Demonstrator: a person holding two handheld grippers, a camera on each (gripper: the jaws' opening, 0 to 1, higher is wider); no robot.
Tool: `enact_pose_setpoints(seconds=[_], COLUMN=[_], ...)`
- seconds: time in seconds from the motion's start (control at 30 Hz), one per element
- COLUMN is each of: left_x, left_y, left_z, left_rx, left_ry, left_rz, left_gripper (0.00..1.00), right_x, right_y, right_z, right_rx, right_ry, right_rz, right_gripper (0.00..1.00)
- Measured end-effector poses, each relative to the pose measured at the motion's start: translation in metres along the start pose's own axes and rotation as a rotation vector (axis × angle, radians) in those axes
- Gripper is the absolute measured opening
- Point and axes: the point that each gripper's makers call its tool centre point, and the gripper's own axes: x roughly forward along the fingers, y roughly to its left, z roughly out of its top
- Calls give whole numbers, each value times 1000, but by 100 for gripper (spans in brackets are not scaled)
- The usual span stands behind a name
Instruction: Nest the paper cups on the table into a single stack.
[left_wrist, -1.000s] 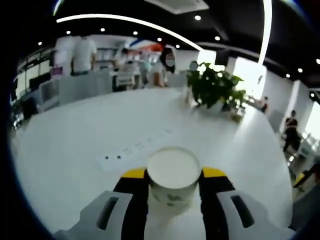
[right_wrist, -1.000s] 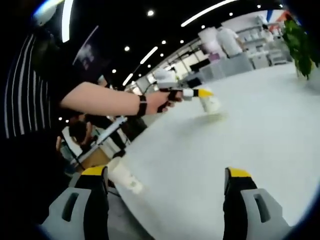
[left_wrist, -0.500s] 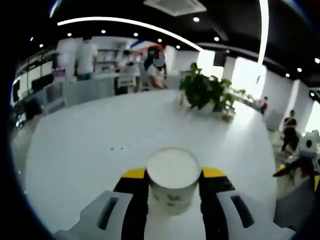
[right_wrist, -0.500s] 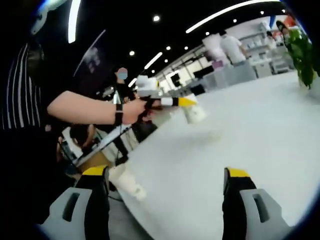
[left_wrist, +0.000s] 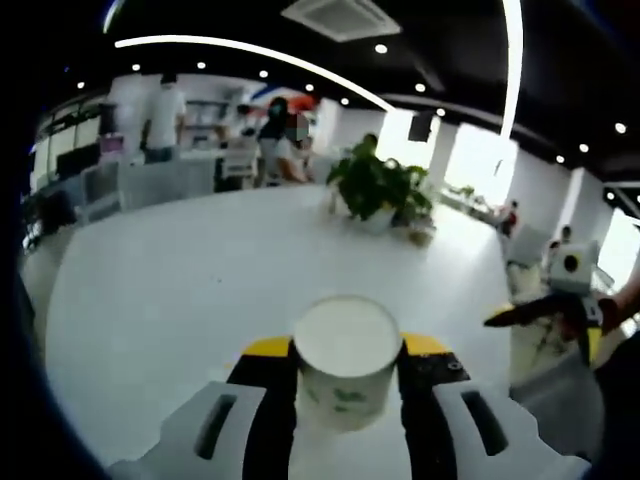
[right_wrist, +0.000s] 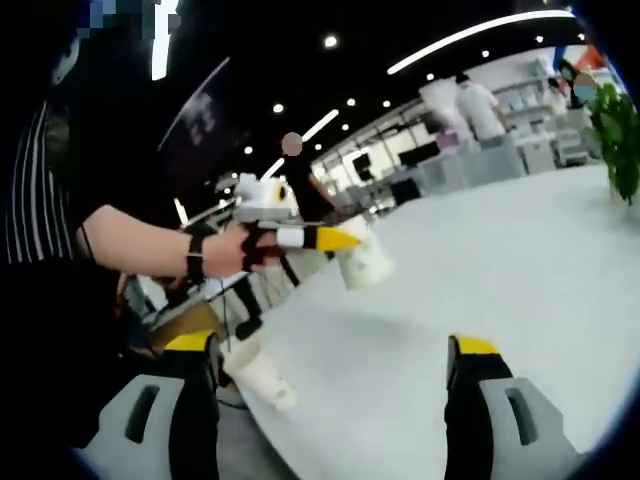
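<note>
A white paper cup (left_wrist: 345, 365) with a faint green print sits upright between the jaws of my left gripper (left_wrist: 346, 352), which is shut on it above the white table (left_wrist: 180, 290). The right gripper view has that gripper (right_wrist: 325, 238) in a person's hand, holding the cup (right_wrist: 362, 265) tilted in the air over the table (right_wrist: 520, 270). My right gripper (right_wrist: 335, 395) stands open, and another paper cup (right_wrist: 257, 372) lies tilted at the table's edge beside its left finger. That gripper (left_wrist: 550, 300) enters the left gripper view from the right, above a pale cup (left_wrist: 530, 345).
A potted green plant (left_wrist: 375, 190) stands at the table's far side, also seen as leaves (right_wrist: 620, 125) at the right. People stand by desks in the background. A person's striped sleeve and bare forearm (right_wrist: 130, 245) cross the left.
The left gripper has carried its cup up and towards the right gripper. The left view has swung right, bringing the right gripper into it. The right gripper stays open.
</note>
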Motion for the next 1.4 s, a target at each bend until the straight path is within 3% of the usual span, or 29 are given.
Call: enact_pose_setpoints(seconds=[0.27, 0.57, 0.7, 1.07, 1.4], left_x=[-19, -39, -49, -70, -86], left_y=[-24, -30, -35, -45, -52], left_z=[-11, -8, -7, -16, -16], left_rx=[-7, -20, -16, 8, 1], left_ry=[-14, -44, -59, -59, -95], left_rz=[-30, -44, -46, -53, -46], left_gripper=[37, 37, 37, 37, 37], right_x=[1, 3, 7, 27, 36], right_y=[10, 15, 19, 39, 57], right_z=[-6, -15, -14, -17, -25], right_rx=[33, 72, 131, 133, 158], right_ry=[-39, -44, -79, -68, -66], right_rz=[-21, -36, -25, 26, 76], right_gripper=[91, 91, 90, 88, 87])
